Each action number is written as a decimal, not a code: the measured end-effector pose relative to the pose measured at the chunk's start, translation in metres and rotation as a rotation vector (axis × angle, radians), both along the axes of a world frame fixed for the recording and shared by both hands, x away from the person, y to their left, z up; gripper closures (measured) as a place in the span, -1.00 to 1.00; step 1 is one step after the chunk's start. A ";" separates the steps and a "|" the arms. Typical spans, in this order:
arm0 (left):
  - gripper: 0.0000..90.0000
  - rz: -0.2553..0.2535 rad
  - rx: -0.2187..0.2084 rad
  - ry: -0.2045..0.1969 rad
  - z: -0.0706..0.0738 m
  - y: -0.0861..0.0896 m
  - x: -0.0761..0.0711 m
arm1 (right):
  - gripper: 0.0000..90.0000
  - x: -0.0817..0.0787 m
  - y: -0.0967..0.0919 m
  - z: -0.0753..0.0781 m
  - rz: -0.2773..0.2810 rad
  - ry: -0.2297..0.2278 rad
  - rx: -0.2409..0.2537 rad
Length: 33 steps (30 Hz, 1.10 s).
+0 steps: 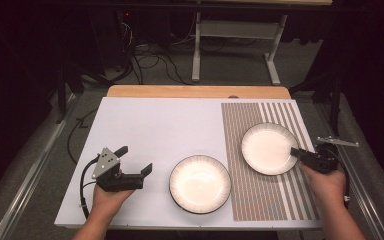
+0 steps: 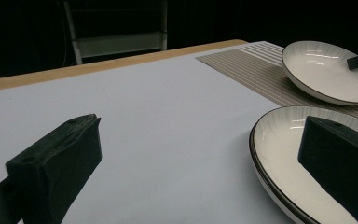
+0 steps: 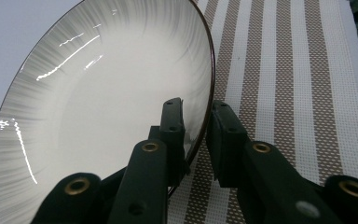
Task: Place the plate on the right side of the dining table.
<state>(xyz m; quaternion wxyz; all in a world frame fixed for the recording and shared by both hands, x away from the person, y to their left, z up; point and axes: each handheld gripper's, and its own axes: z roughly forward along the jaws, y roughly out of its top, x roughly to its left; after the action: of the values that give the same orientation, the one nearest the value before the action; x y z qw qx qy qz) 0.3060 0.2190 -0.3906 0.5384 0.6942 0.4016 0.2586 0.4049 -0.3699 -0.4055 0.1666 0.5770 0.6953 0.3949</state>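
Observation:
Two white plates with dark rims and grey ribbing lie on the table. The near plate (image 1: 200, 183) (image 2: 279, 140) sits mostly on the white surface, its right edge over the striped mat (image 1: 240, 130). My left gripper (image 1: 137, 158) (image 2: 200, 149) hovers just left of it, open, with nothing between its jaws; its right jaw stands in front of the plate's rim. The far plate (image 1: 269, 148) (image 2: 321, 70) (image 3: 98, 102) rests on the mat. My right gripper (image 1: 297, 152) (image 3: 196, 121) is shut on its right rim, one jaw inside the plate and one outside.
The white table top (image 1: 155, 125) has open room at the left and back, ending in a wooden strip (image 1: 200, 91). The striped mat (image 3: 284, 93) covers the right side. Beyond the table stand a metal frame (image 1: 240, 45) and floor cables (image 1: 150, 62).

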 end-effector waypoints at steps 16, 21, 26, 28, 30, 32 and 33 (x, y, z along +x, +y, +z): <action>-1.00 0.004 -0.002 0.027 -0.003 0.002 0.003 | 0.73 -0.001 0.001 -0.005 -0.046 -0.007 -0.072; -1.00 0.001 -0.004 0.027 -0.002 0.002 0.003 | 0.48 -0.004 0.000 0.001 -0.046 -0.052 -0.066; -1.00 0.000 -0.005 0.027 -0.002 0.003 0.003 | 0.24 -0.010 0.004 0.009 -0.023 -0.119 -0.090; -1.00 -0.001 -0.006 0.027 -0.001 0.003 0.003 | 0.13 -0.014 0.006 0.013 -0.011 -0.151 -0.109; -1.00 -0.001 -0.007 0.026 -0.001 0.003 0.002 | 0.03 -0.019 0.012 0.019 -0.002 -0.191 -0.121; -1.00 -0.001 -0.009 0.026 0.000 0.003 0.002 | -0.12 -0.023 0.017 0.024 0.012 -0.223 -0.125; -1.00 -0.003 -0.009 0.026 0.000 0.003 0.002 | -0.18 -0.025 0.020 0.026 0.017 -0.235 -0.127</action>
<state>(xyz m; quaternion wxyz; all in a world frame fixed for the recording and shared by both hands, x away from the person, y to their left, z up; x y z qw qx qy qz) 0.3080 0.2224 -0.3909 0.5365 0.6958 0.4087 0.2471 0.3798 -0.3503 -0.3798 0.2794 0.5091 0.6996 0.4164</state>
